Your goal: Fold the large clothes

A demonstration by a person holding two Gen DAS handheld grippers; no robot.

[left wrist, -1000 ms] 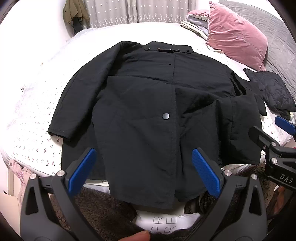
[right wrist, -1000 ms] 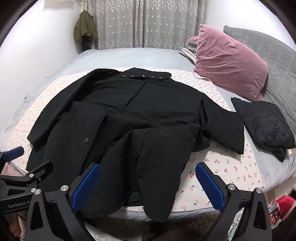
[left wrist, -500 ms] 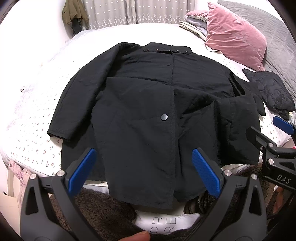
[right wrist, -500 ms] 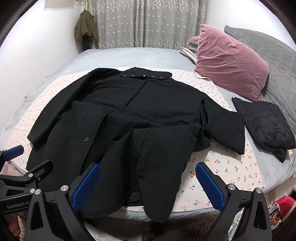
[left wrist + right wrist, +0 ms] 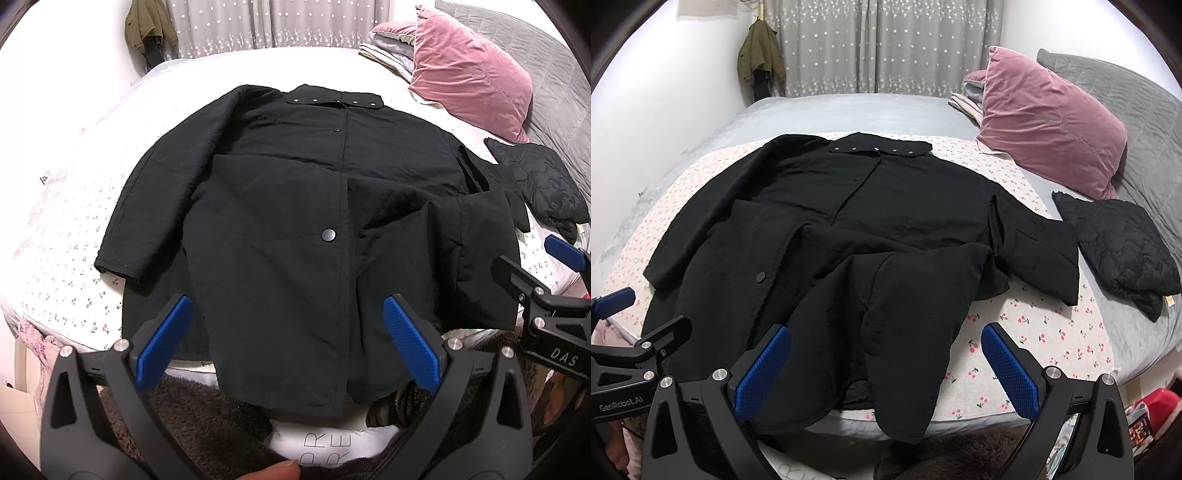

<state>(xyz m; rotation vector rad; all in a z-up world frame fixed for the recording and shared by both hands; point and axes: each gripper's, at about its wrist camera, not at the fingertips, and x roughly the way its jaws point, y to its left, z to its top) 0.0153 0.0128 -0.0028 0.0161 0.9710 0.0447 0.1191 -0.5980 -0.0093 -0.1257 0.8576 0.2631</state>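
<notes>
Both hand-held grippers, left (image 5: 284, 339) and right (image 5: 886, 369), gape wide, empty, above black coat (image 5: 295, 221)'s hem.

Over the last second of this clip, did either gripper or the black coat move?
Almost nothing changed. Both grippers, left and right, stayed open at the bed's near edge, holding nothing. The black coat lies exactly as before; the views drifted only slightly.
</notes>
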